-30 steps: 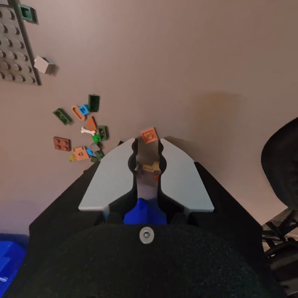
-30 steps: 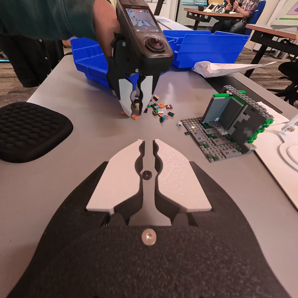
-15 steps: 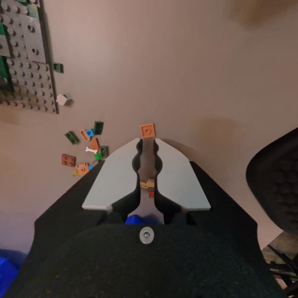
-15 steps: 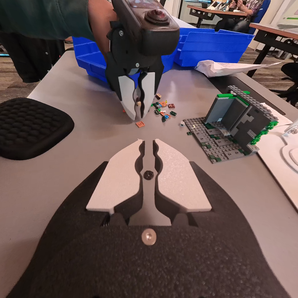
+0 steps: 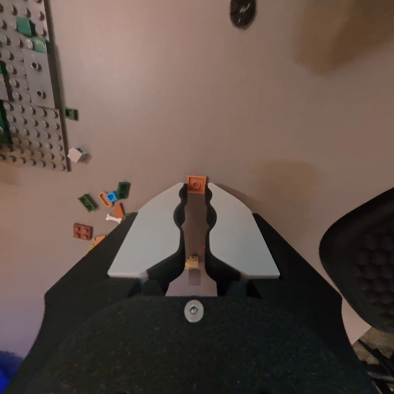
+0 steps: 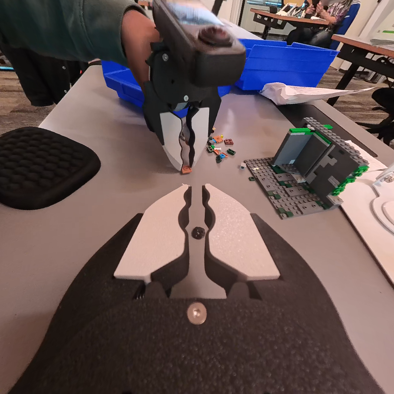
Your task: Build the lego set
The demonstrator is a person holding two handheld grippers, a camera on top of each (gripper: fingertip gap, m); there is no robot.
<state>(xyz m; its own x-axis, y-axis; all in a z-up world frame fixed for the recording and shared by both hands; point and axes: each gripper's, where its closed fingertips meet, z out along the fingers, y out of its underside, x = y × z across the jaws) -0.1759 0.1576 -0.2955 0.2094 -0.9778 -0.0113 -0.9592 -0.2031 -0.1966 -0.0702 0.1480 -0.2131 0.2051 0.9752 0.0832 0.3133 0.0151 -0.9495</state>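
An orange square plate [image 5: 196,184] lies on the grey table, and it also shows in the right wrist view [image 6: 186,169]. My left gripper [image 5: 196,185] points steeply down with its tips on either side of the plate and its jaws a little apart. I cannot tell whether the tips press on the plate. The left gripper also shows in the right wrist view [image 6: 186,167]. My right gripper [image 6: 196,187] hovers low, slightly open and empty. A small black round piece [image 6: 198,233] lies on the table and shows through its gap. The partly built grey and green lego model [image 6: 309,170] stands to the right.
Loose small pieces [image 6: 219,147] lie between the left gripper and the model's baseplate [image 5: 27,106]. A white brick [image 5: 76,154] and a dark green piece [image 5: 71,113] sit by its edge. A black mat [image 6: 42,166] lies on the left. Blue bins [image 6: 287,64] and crumpled paper [image 6: 298,93] are behind, and a white board [image 6: 373,234] is on the right. Spacing between my two grippers at the tips: around 15 cm. The small black round piece [image 6: 198,233] is about 8 cm from my right fingertips. It is also in sight in the left wrist view [image 5: 241,8].
My left gripper has moved away from the loose pile and come down over the orange plate, so its tips now flank it. My right gripper has hardly moved.
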